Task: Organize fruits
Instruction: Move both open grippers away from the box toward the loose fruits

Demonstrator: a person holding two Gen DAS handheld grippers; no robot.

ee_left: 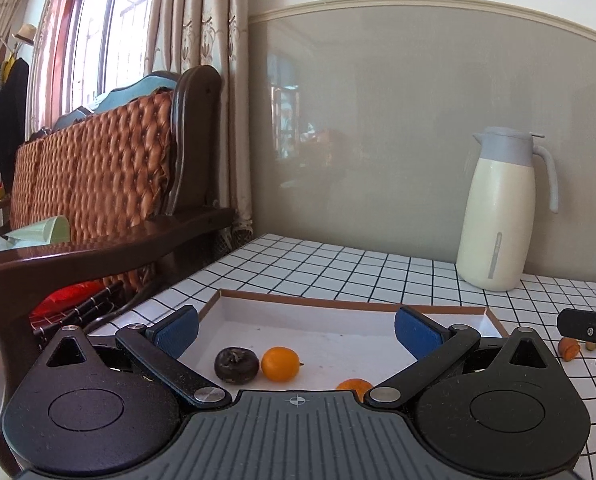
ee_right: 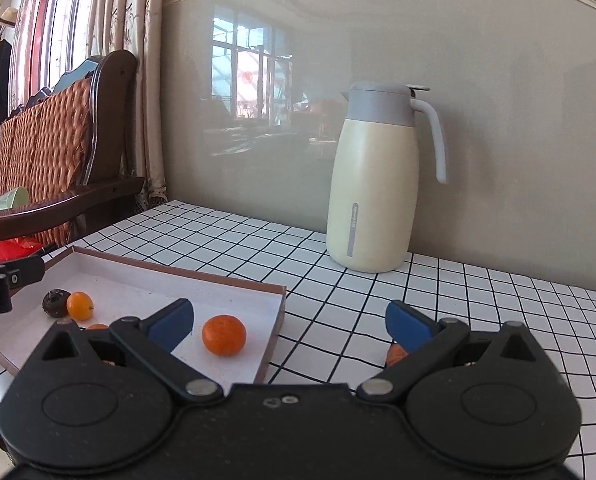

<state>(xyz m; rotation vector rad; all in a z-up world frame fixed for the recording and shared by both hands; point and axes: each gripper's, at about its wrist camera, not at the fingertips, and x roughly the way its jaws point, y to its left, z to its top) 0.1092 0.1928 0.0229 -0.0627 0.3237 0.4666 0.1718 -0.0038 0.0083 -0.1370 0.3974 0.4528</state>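
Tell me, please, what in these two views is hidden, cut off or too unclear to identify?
- Left wrist view: an orange fruit in the tray, lower part hidden behind the left gripper.
- Left wrist view: small brownish pieces on the table, partly hidden by the right gripper, too small to name.
- Right wrist view: an orange-brown item behind one pad of the right gripper, kind unclear.
- Right wrist view: printing on the jug, unreadable.

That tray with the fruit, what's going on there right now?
A person with two handheld grippers is sorting fruit into the shallow tray. A tangerine, a smaller orange fruit and a dark fruit already lie inside. Both the left gripper and right gripper are open and empty. Another orange piece sits on the checked tabletop.
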